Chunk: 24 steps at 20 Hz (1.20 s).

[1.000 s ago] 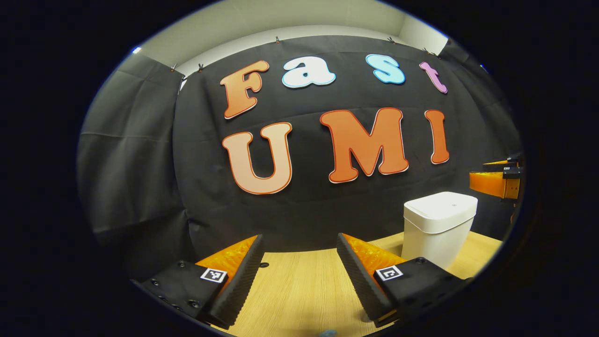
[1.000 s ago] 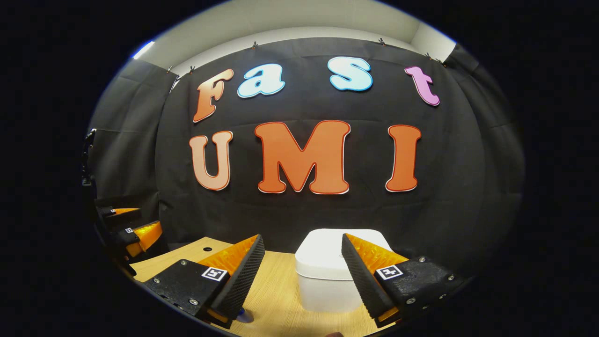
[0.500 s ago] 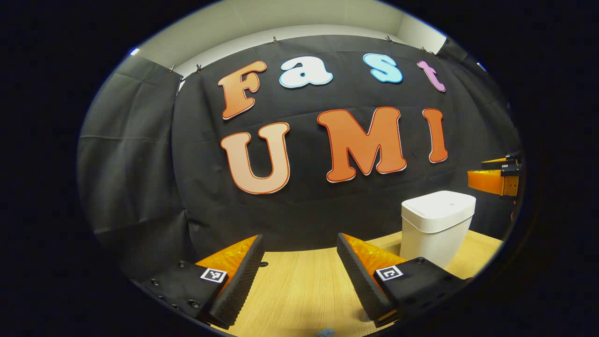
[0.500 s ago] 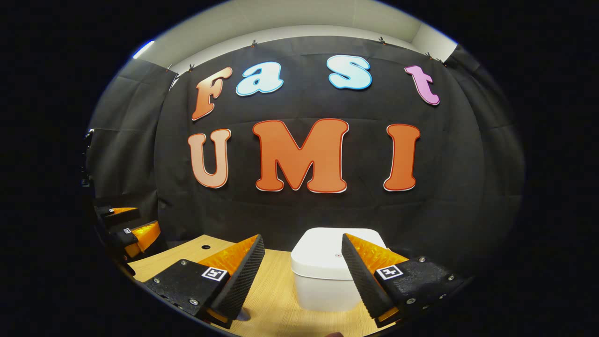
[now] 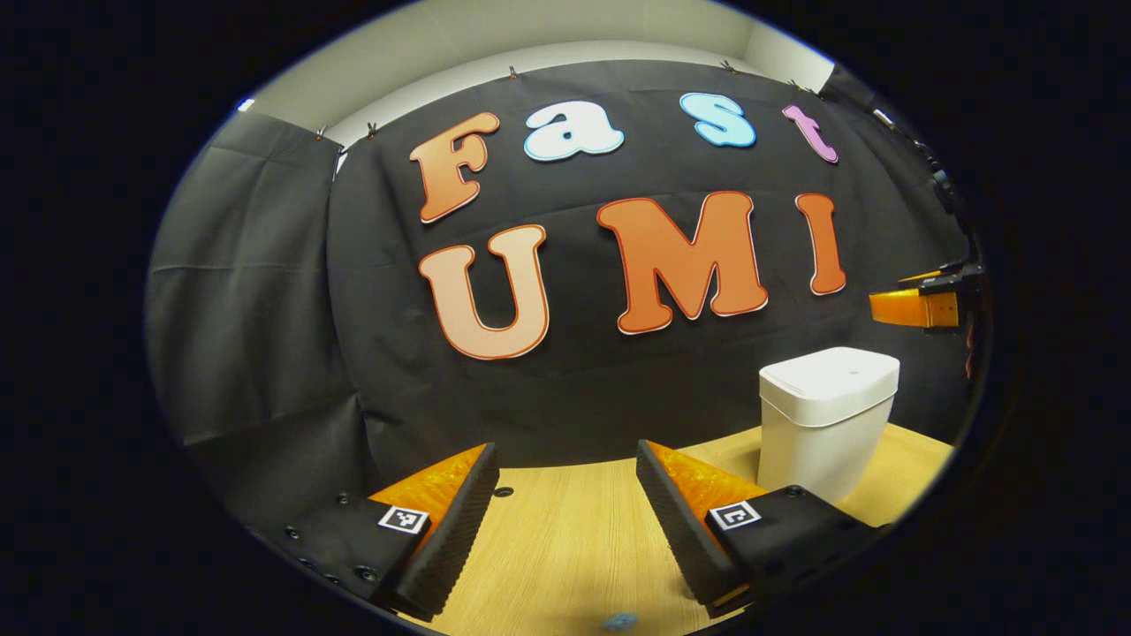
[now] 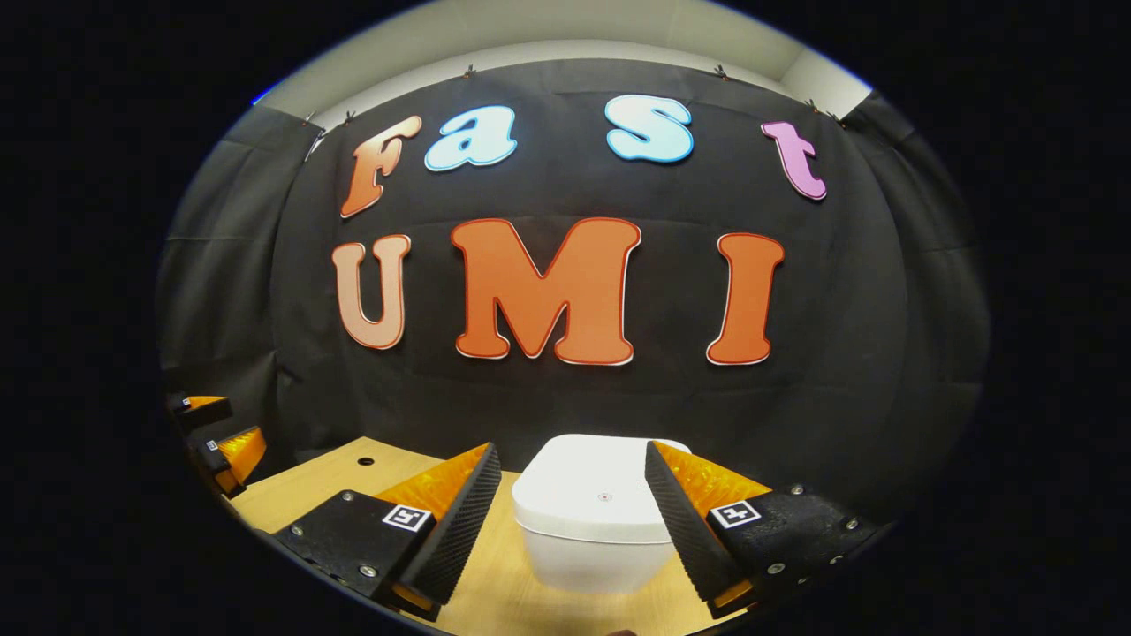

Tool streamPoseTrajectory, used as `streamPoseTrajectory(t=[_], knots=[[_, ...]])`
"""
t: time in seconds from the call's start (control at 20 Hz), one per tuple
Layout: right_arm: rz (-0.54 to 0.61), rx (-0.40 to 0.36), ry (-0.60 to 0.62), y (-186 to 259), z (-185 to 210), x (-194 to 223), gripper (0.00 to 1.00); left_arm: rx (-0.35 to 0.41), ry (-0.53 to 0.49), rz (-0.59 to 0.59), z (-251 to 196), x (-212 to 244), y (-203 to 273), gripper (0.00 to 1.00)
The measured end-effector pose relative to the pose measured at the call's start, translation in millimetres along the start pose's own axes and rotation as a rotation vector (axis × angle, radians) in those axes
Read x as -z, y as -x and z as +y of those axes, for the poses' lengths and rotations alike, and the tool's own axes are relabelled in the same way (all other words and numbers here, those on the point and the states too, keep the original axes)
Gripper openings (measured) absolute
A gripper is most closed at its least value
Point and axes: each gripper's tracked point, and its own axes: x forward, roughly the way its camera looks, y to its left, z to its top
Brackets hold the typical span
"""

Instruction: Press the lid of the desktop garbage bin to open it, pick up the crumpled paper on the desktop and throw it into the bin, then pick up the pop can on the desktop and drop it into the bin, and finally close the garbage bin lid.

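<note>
Right hand-held gripper [image 6: 573,512] — jaws apart, empty — hangs above the shut bin [image 6: 594,521].

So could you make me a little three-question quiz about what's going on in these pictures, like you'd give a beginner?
1. True or false: the lid of the garbage bin is already open.
2. Multiple choice: the right gripper is (A) shut on the bin, (B) open, in the air above the lid, (C) holding a can.
3. Short answer: in the left gripper view, on which side of the left gripper does the bin stand on the table?

Key
1. False; the lid lies flat and closed.
2. B; its jaws stand wide apart and nothing is between them.
3. To its right, farther back on the table.
</note>
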Motion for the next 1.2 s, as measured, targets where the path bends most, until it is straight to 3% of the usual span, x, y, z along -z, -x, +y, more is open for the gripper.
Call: streamPoseTrajectory(t=[0.1,0.3,0.55,0.6,0.65,0.85,0.95,1.2], knots=[[0.033,0.002,-0.014,-9,-6,1,0.96,-0.008,0.007,0.017,0,6,0,1.0],[0.124,0.02,-0.031,-29,-19,13,0.78,-0.02,0.01,0.04,-1,15,3,1.0],[0.176,-0.01,-0.083,-43,-20,19,0.46,-0.054,0.005,0.058,7,20,10,1.0],[0.181,0.0,-0.073,-47,-23,20,0.46,-0.063,0.006,0.064,10,24,13,1.0],[0.185,0.008,-0.063,-51,-25,21,0.3,-0.073,0.006,0.069,12,24,15,1.0],[0.212,0.012,-0.049,-63,-30,24,0.07,-0.114,0.003,0.085,21,30,23,1.0],[0.243,-0.018,-0.046,-66,-25,28,0.01,-0.135,0.004,0.095,26,33,28,1.0],[0.307,-0.058,-0.019,-73,-21,36,0.01,-0.178,0.009,0.12,33,42,34,1.0]])
